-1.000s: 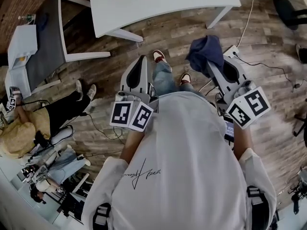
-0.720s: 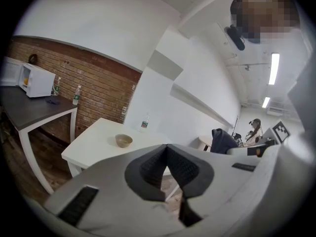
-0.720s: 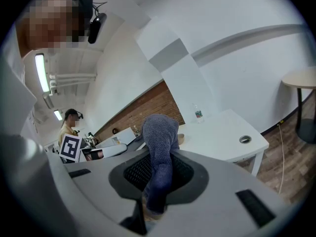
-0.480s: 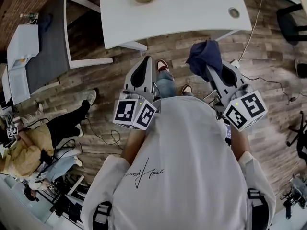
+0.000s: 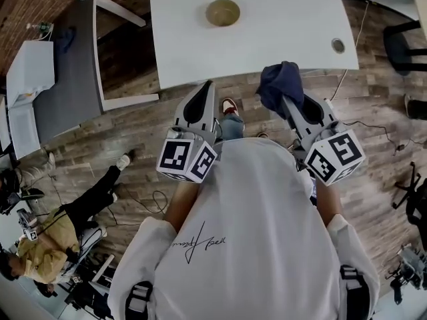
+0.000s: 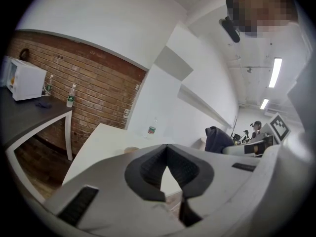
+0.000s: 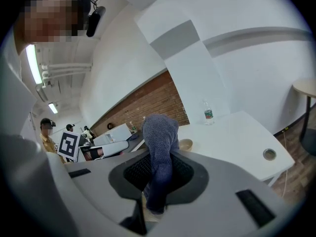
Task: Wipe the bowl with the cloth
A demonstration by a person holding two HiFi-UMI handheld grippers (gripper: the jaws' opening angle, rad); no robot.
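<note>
right gripper [image 5: 288, 105] is clamping the soft, floppy cloth [image 5: 280, 82]; left gripper [image 5: 202, 93] is sitting closed, empty; light bowl [image 5: 223, 12] is probably sliding unless rim-braced

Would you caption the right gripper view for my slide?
Right gripper holding a blue cloth, bowl ahead on the white table.

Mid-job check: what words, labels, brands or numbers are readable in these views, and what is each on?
Nothing reads clearly.
Shirt: cursive script print on the back, upside down in the head view, not legible.
Bottle label: green band, too small to read.
Marker cubes: black-and-white square patterns only, no words or numbers.
</note>
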